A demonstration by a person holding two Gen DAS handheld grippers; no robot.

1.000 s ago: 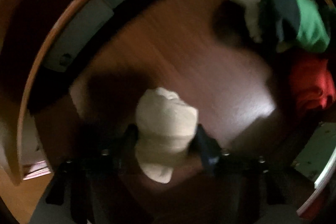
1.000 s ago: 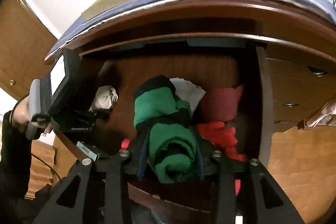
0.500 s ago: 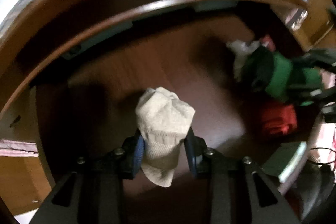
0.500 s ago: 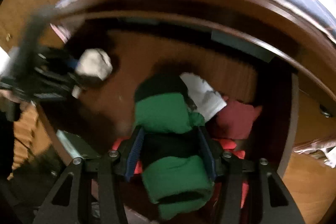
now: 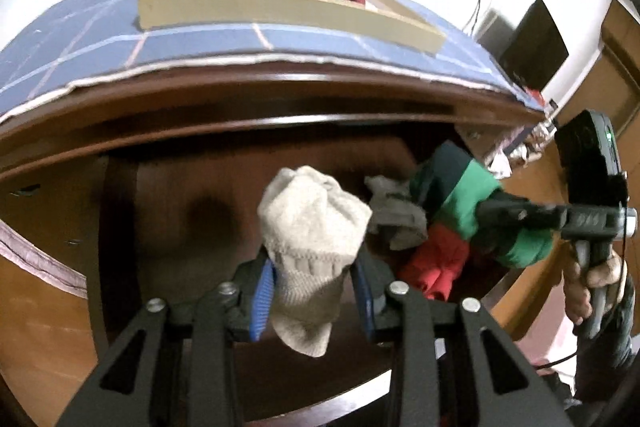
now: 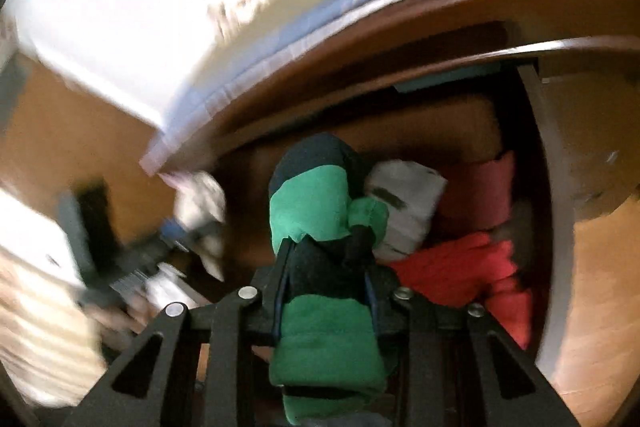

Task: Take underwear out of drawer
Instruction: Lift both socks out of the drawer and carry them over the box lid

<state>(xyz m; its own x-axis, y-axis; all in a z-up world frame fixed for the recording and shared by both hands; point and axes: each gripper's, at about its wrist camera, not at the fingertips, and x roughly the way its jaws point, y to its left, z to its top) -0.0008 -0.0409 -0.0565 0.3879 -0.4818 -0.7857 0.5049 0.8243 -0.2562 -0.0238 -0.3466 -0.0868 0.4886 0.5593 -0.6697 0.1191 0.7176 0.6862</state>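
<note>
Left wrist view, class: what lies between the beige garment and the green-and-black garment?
A crumpled grey-white garment lies in the drawer between the beige garment and the green-and-black garment.

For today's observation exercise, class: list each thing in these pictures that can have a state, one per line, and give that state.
Left claw: shut on the beige bundle.
Beige bundle: gripped, lifted above the drawer.
Right claw: shut on the green bundle.
Green bundle: gripped, rolled.
Drawer: open.
Red garment: lying in the drawer.
Grey garment: lying in the drawer.
Tray: on top, holding rolled garments.
</note>
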